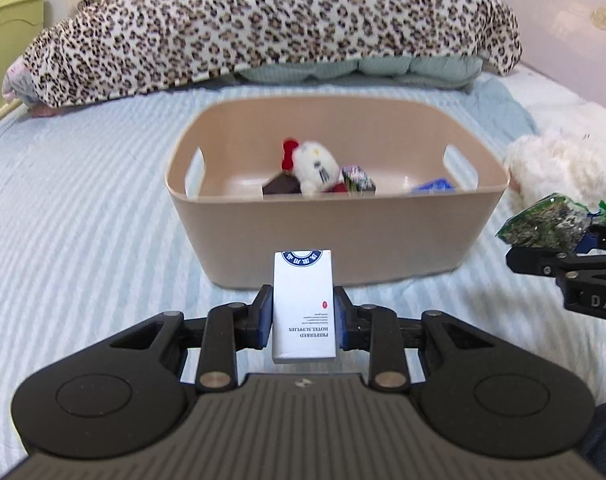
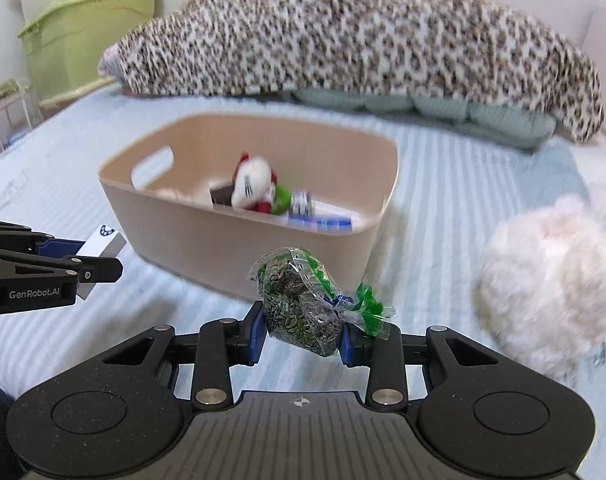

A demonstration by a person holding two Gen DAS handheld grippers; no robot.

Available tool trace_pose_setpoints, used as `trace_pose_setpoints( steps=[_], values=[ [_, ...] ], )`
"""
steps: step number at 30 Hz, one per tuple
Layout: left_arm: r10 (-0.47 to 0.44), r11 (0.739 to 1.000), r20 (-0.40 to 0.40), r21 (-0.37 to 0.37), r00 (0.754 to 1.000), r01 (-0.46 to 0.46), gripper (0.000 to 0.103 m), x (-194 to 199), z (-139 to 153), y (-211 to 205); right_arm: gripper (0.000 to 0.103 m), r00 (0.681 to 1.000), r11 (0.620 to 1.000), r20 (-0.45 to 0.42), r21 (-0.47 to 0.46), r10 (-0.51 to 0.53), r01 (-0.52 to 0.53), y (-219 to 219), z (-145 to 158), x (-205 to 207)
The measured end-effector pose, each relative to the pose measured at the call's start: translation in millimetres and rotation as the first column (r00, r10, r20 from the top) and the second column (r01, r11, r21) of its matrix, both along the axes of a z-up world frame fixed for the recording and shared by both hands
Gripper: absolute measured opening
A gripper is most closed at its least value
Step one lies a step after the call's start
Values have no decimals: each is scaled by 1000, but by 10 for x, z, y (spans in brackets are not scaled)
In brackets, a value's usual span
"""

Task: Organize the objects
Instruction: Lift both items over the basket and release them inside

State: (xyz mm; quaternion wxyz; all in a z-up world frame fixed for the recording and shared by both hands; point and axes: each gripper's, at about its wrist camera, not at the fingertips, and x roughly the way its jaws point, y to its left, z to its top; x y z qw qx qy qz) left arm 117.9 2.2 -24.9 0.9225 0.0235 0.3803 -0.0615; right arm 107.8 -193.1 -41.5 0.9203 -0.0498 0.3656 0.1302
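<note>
A beige bin [image 1: 335,240] sits on the striped bed, also in the right wrist view [image 2: 231,248]. It holds a white plush toy with a red bow [image 1: 315,166], a dark packet, a small patterned box and a blue item. My left gripper [image 1: 303,316] is shut on a white box [image 1: 303,304] in front of the bin; it shows in the right wrist view [image 2: 103,242] too. My right gripper [image 2: 303,330] is shut on a clear bag of green seeds [image 2: 303,300], right of the bin [image 1: 551,222].
A leopard-print blanket [image 1: 283,20] lies over pillows behind the bin. A fluffy white plush [image 2: 551,280] lies on the bed at the right. A green cabinet [image 2: 87,36] stands beyond the bed's left edge.
</note>
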Motion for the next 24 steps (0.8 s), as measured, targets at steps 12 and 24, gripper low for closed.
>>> trace_pose_setpoints(
  steps=[12, 24],
  values=[
    [44, 999, 104, -35, 994, -41, 32, 395, 528, 59, 33, 983, 999, 182, 43, 4, -12, 61, 665, 263],
    [52, 999, 51, 8, 997, -52, 32, 1243, 298, -73, 33, 988, 999, 146, 21, -48, 45, 108, 533, 1048]
  ],
)
